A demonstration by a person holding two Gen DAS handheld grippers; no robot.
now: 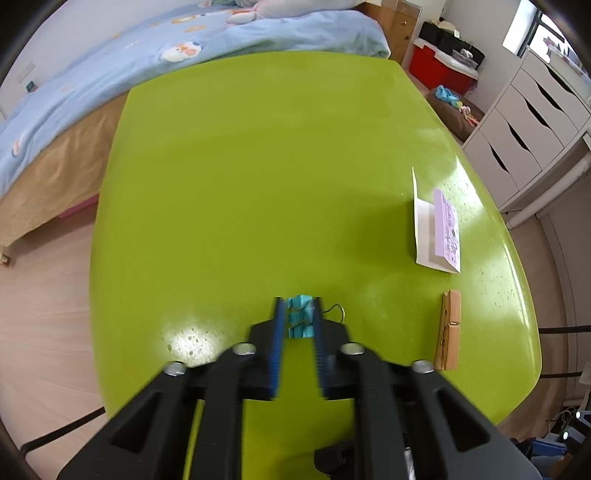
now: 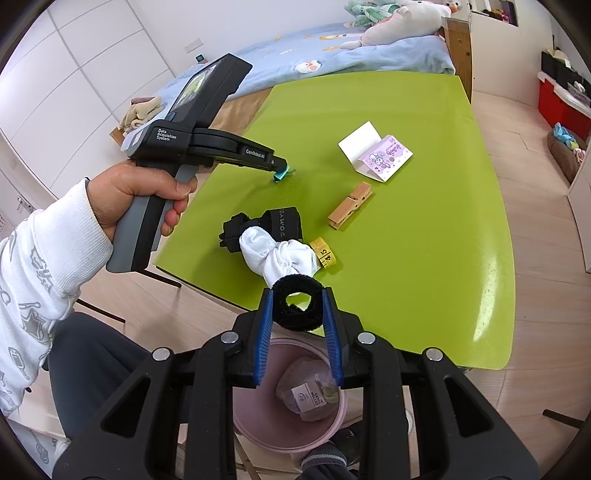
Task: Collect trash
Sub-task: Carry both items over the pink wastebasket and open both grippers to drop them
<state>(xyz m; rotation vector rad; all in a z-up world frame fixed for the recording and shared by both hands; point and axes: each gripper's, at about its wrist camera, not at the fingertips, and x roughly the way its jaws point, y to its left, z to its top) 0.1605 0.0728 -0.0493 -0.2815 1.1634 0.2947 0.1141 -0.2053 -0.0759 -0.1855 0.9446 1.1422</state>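
A glossy lime-green bench [image 2: 424, 229] with rounded corners stands on pale wood flooring, its far edge close against a bed [image 2: 332, 51] covered by a light blue duvet printed with small cartoon animals. Plush toys [image 2: 399, 22] lie heaped at the head of the bed. White wardrobe doors run along one wall; on the other side sit a white chest of drawers [image 1: 524, 125] and a red storage box [image 1: 436, 66].

The left gripper [image 1: 297, 314] has its jaws closed on a small teal binder clip [image 1: 300, 317], just above the bench surface. Its black body reads "Data Acquisition System" and "GenRobot.AI" in the right wrist view, held by a hand [image 2: 144, 195] in a white patterned sleeve.

The right gripper [image 2: 298, 308] has its jaws pressed against a black fuzzy loop of strap [image 2: 298, 306], held over the near bench edge above a pink bin [image 2: 255, 417]. Inside the bin lies crumpled clear wrapping with a label reading "COTTON SOCKS".

On the bench near that edge, a white sock [image 2: 277, 258] lies knotted against a black band [image 2: 266, 225] with white lettering, only partly readable. A yellow tape measure [image 2: 325, 254], showing 4 and 5, touches the sock. A wooden clothespin [image 2: 349, 206] lies farther in, and beyond it a folded white card with a purple cartoon print [image 2: 376, 157].
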